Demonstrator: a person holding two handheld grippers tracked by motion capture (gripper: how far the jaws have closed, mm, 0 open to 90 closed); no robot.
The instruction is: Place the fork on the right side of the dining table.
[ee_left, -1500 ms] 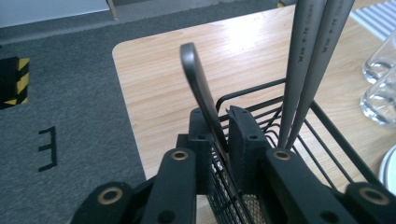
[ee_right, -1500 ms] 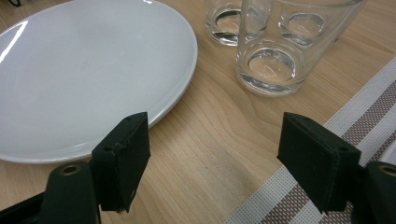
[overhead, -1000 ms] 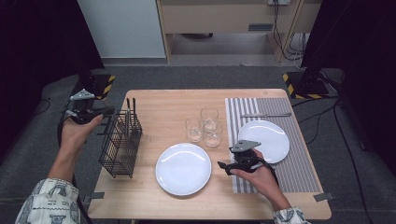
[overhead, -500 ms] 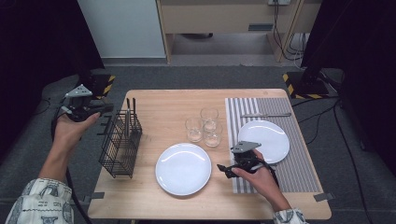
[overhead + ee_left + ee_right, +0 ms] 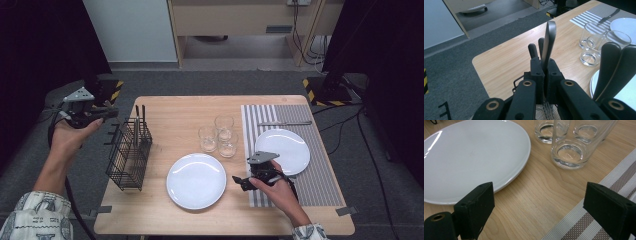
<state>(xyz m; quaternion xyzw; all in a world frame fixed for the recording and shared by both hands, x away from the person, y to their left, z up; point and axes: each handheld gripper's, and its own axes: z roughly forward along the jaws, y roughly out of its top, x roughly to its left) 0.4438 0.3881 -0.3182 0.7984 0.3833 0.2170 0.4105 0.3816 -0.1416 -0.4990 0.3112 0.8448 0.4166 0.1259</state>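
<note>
High view first: the left gripper (image 5: 111,113) is held off the table's left edge, above and beside the black wire cutlery basket (image 5: 128,155), which still stands on the wooden table (image 5: 170,117) with dark handles sticking up from it. The right gripper (image 5: 240,182) rests low between the near white plate (image 5: 196,180) and the striped placemat (image 5: 320,175). Three drinking glasses (image 5: 218,135) cluster mid-table; a second plate (image 5: 286,150) and a table knife (image 5: 285,123) lie on the mat.

Left gripper view: the jaws are pressed together on a flat metal utensil handle (image 5: 549,40), which stands upright between them; fork-like tines seem to show at the bottom edge, though I cannot be sure. The piece looks stiff, light and smooth, so it could slip or swing if gripped only at one narrow spot; holding it mid-handle, as now, seems sound. Two black-handled pieces (image 5: 616,65) rise close at the right.

Right gripper view: the jaws stand wide apart and hold nothing, over bare wood. The plate rim (image 5: 519,170) lies just left, and the fragile glasses (image 5: 570,152) are close ahead, the likeliest thing to knock.
</note>
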